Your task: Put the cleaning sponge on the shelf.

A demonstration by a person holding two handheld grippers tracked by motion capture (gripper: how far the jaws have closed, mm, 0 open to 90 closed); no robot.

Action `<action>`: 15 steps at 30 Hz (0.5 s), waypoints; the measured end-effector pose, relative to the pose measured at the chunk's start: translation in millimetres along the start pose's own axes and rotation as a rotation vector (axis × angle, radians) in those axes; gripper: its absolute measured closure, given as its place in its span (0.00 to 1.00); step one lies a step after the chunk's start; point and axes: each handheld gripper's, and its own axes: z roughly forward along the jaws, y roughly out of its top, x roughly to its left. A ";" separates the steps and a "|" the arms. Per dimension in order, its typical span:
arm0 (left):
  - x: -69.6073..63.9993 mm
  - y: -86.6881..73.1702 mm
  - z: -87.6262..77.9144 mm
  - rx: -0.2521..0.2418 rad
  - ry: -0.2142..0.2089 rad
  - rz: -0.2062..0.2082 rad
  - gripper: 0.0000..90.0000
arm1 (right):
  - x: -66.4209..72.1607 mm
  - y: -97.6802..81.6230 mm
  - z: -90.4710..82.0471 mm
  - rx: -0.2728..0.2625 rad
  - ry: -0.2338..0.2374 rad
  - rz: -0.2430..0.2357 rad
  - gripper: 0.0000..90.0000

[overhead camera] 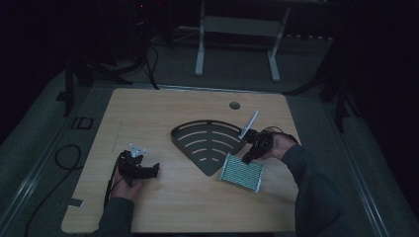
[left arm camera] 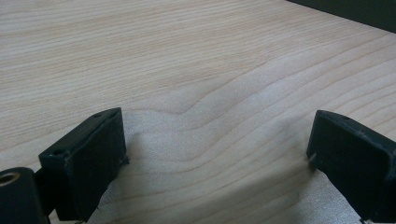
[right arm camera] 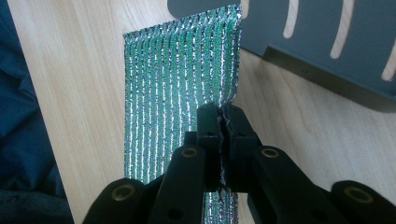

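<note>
a green and silver striped cloth (overhead camera: 241, 173) lies flat on the wooden table (overhead camera: 168, 113), near its right front part, just beside the pointed corner of a dark fan-shaped slotted tray (overhead camera: 207, 140). the right gripper (right arm camera: 223, 122) has its 2 jaws pressed together on the cloth's edge nearest the tray, pinching the fabric. the person's right hand (overhead camera: 277, 146) holds that gripper, a dark sleeve (overhead camera: 316, 192) trailing back. well apart, toward the table's left front, the left gripper (overhead camera: 157, 169) sits low over bare wood in the left hand (overhead camera: 129, 187), its 2 jaws spread wide with nothing between them.
</note>
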 end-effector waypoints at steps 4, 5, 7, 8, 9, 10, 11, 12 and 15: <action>0.0 0.0 0.0 -0.001 0.001 0.000 0.05 | -0.5 3.8 -4.6 -0.011 -0.005 -0.003 0.96; 0.0 0.0 0.0 -0.001 0.001 0.000 0.05 | -0.3 4.8 -5.5 -0.013 -0.009 -0.002 0.96; -0.1 0.0 0.1 -0.001 0.000 -0.001 0.05 | -1.4 6.6 -6.9 -0.019 -0.013 0.002 0.96; 0.0 0.0 0.0 -0.001 0.000 -0.001 0.05 | -2.4 7.4 -7.4 -0.024 -0.014 0.007 0.96; -0.1 0.0 0.1 -0.001 0.000 -0.001 0.05 | -3.5 8.2 -7.7 -0.026 -0.018 0.008 0.96; 0.0 0.0 0.0 -0.001 0.001 0.000 0.05 | -4.1 9.2 -8.0 -0.025 -0.019 0.014 0.96; 0.0 0.0 0.0 -0.001 0.000 0.000 0.05 | -4.6 10.3 -8.1 -0.026 -0.021 0.018 0.96; 0.0 0.0 0.0 -0.001 0.000 0.000 0.05 | -5.0 11.5 -8.4 -0.029 -0.022 0.017 0.96; 0.2 0.0 -0.1 0.001 0.000 0.002 0.05 | -5.3 15.7 -8.9 -0.031 -0.034 0.019 0.96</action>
